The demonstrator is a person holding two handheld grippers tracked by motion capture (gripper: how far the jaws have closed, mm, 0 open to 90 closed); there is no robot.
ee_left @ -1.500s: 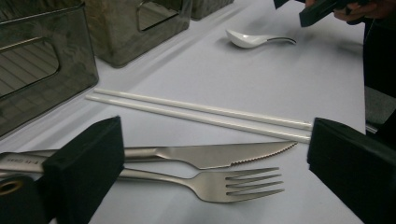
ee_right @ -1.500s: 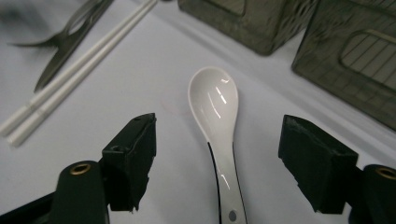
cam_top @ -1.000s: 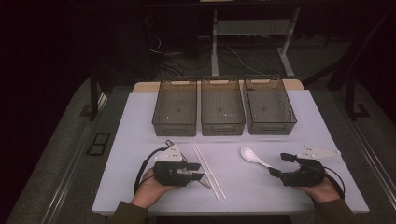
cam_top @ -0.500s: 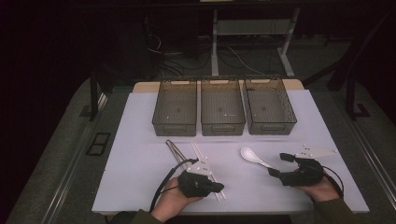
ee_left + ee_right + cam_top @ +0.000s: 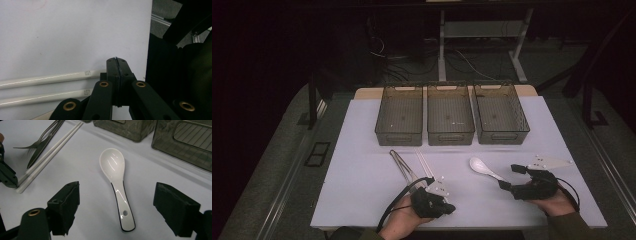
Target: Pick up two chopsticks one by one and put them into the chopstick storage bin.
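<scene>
My left gripper lies near the table's front edge and points right. Its jaws are shut flat together with nothing between them. Their tip sits right at the near ends of two white chopsticks, which run away from it across the mat. A white ceramic spoon lies bowl-away on the mat. My right gripper is open, with a jaw on each side of the spoon's handle and not touching it. In the high view that gripper rests just right of the spoon.
A metal fork and knife lie just left of the chopsticks. Three dark see-through bins stand in a row at the back of the white mat. The table's front edge is close behind both hands.
My left hand has slid right and toward the front edge, ending at the near ends of the chopsticks. The right hand and the spoon have stayed put.
</scene>
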